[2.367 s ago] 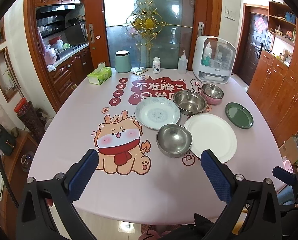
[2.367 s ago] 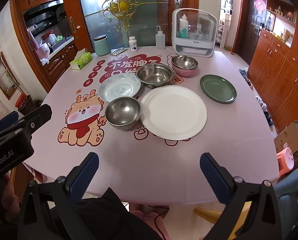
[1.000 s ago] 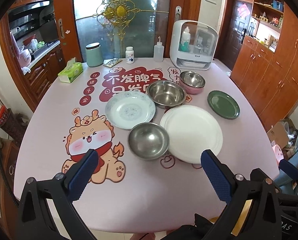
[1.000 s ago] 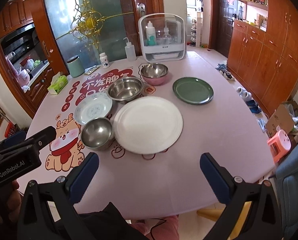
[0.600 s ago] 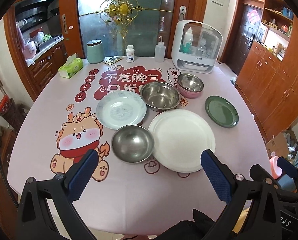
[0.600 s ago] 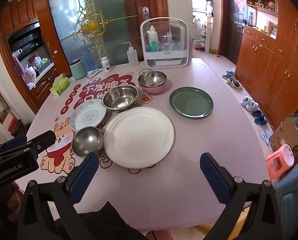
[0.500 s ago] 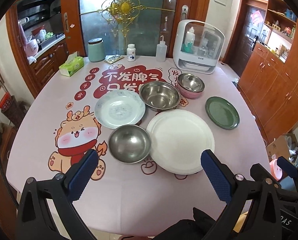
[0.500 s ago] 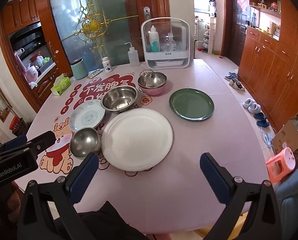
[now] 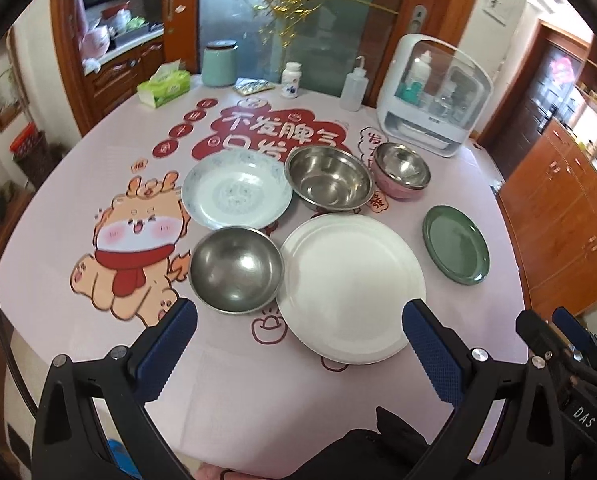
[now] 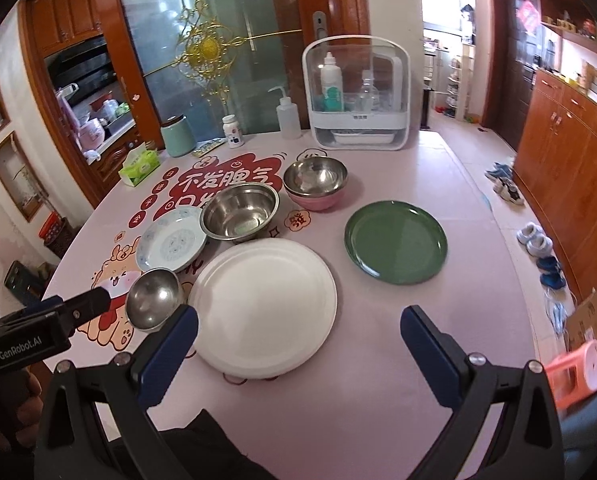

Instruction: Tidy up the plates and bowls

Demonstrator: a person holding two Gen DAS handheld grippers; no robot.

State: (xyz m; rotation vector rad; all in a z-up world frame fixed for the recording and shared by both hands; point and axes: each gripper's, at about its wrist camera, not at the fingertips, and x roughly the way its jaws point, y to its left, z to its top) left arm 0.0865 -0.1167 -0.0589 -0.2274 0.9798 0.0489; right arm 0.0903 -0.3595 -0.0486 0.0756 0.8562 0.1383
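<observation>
Pink table (image 9: 234,392), big white plate (image 9: 350,284), shiny steel bowls (image 9: 234,270)

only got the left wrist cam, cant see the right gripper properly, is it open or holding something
Observer: Open and holding nothing. The right gripper has its fingers spread wide, and the large white plate lies just ahead of it, nearer its left finger.
Operator: anything on the floor on that side i should know about
Observer: Yes. Several shoes lie on the floor to the right of the table, and an orange stool stands close to the table's near right edge.
</observation>
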